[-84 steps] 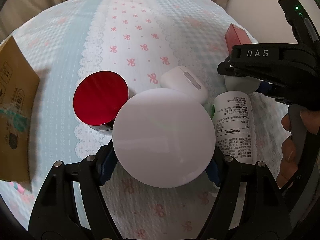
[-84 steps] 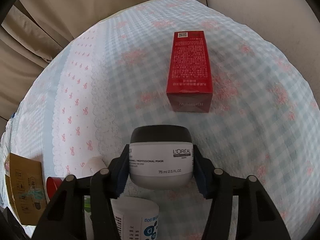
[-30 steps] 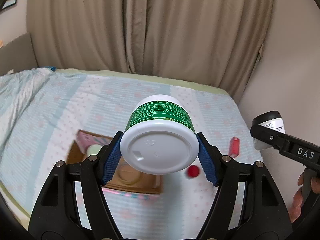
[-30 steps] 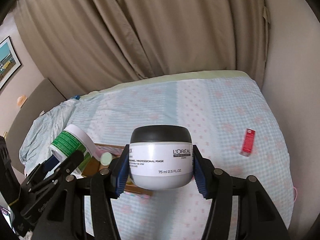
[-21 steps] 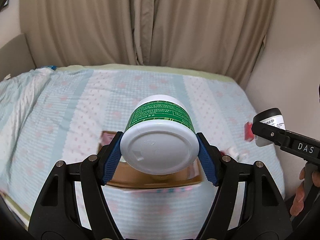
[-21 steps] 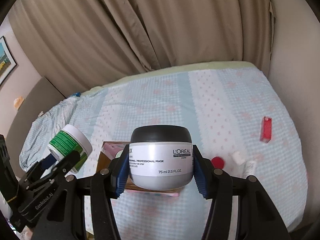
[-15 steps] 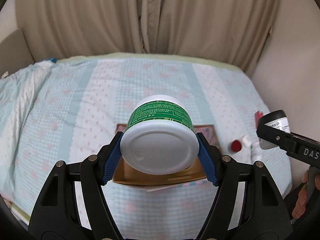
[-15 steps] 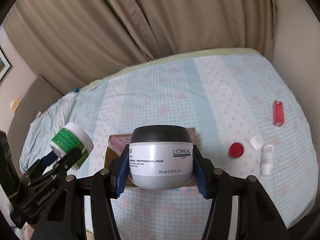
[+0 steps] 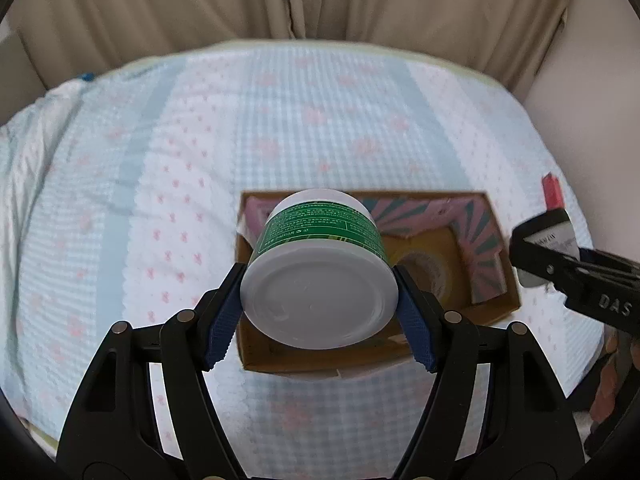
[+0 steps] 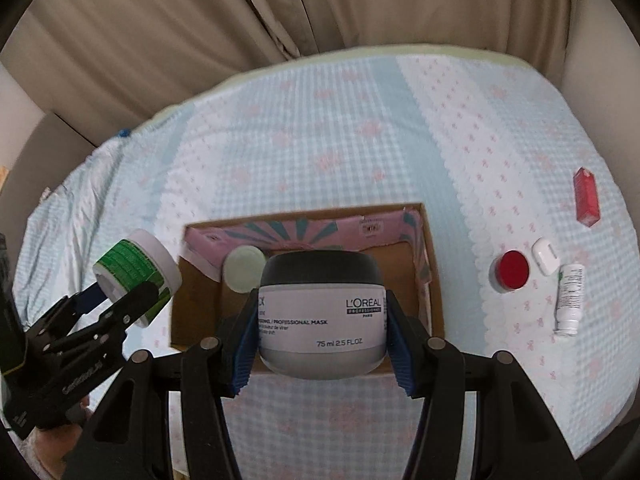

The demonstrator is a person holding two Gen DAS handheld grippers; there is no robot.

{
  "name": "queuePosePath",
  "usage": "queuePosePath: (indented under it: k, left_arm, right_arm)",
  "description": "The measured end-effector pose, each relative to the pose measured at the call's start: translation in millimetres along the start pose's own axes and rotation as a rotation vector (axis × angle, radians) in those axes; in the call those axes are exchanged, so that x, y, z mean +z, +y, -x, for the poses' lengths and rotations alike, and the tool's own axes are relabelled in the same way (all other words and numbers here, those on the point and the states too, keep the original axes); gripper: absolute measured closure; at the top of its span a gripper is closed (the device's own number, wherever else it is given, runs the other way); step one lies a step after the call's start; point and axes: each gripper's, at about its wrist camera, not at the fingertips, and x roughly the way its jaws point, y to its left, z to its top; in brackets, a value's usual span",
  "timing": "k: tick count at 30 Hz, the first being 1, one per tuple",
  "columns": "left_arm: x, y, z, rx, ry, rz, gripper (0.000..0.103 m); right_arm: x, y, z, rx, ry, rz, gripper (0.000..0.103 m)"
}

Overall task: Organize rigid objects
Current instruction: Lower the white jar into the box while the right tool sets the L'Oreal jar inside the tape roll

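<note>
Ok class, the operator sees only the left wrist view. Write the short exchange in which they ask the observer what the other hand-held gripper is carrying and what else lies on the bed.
Operator: What is the right hand-held gripper carrying?
Observer: A black-lidded jar labelled L'Oréal Professional Mask, clamped between its fingers, in front of the cardboard box.
Operator: Besides the red carton, what lies on the bed?
Observer: Right of the box there is a round red jar, a white case and a white bottle lying on its side.
</note>
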Motion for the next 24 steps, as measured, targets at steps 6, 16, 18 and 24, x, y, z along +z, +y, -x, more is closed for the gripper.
queuePosePath:
  k: [6,16,18,24]
  left_arm:
    - [-17,0,-47,0.000,0.074,-0.015,0.035]
    - [-38,4,-87,0.014,0.138,-0.032,0.035]
    - [-39,2,-90,0.009,0.151,-0.043,0.035]
    - [-35,1,-90,-0.029,0.182,-0.035,0.001]
  right_arm:
    - [0,-6,-58,-0.009,0.067,0.014,0.051]
    - [-8,-4,-121,-0.016,0.158,0.016,0.051]
    - [-9,-5,-126,-0.016,0.166,-0.003,0.051]
    - [-9,-5,-139,-0.004,0.202,-0.004,0.024]
